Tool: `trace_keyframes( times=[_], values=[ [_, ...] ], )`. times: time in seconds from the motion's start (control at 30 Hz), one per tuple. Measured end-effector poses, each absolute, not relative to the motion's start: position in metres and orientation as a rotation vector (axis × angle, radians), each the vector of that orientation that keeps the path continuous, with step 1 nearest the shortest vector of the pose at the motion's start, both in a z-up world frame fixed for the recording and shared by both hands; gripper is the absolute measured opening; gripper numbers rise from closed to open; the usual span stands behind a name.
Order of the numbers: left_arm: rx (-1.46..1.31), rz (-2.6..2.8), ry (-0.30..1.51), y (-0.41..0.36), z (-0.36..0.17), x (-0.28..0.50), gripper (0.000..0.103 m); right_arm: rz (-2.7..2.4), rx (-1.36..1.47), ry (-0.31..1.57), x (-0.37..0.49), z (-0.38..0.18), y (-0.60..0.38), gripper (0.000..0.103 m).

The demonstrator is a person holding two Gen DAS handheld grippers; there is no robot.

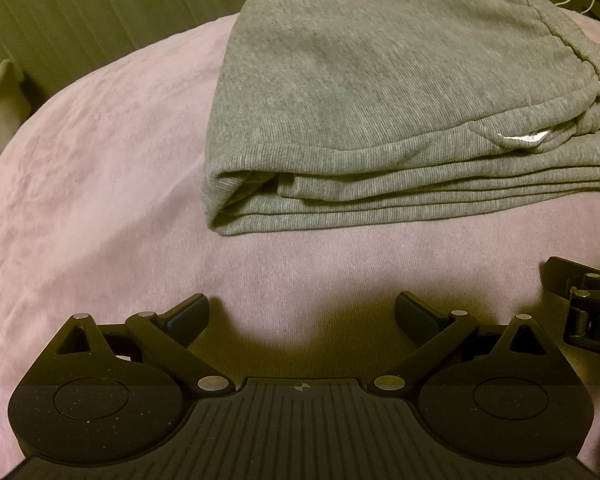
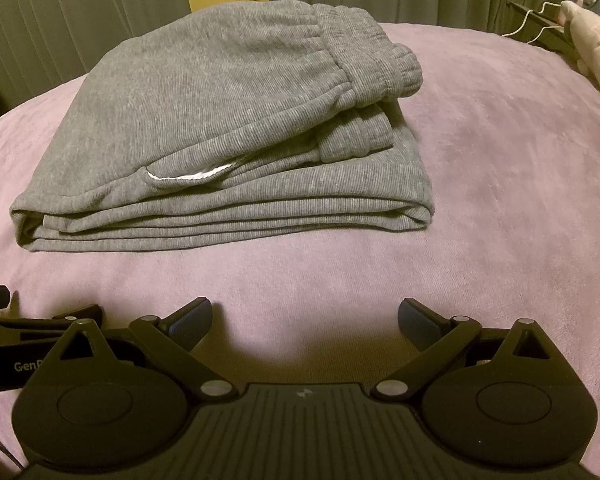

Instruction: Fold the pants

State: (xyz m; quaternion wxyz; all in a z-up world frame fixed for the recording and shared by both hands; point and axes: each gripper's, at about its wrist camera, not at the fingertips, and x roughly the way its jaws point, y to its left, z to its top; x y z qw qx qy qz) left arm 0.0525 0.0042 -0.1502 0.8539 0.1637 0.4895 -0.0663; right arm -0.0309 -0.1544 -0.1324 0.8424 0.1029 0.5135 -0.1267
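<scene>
On the pink blanket [image 2: 500,184], folded grey pants [image 2: 220,128]; both hand-held grippers gape wide, empty

Folded pants [image 2: 228,136] beyond spread claw [image 2: 305,320]

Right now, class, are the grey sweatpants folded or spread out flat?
Folded. The grey sweatpants lie as a compact bundle on the pink blanket, several stacked layers showing along the near edge, waistband on top.
</scene>
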Motion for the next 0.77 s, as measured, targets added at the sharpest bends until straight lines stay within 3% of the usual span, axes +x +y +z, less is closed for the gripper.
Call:
trace_keyframes(
  times=[0.77],
  values=[
    [0.357, -0.142, 1.016, 0.0047, -0.1527, 0.0531, 0.103, -0.269, 0.206, 1.089, -0.0301, -0.1314, -0.1556, 0.099]
  ],
)
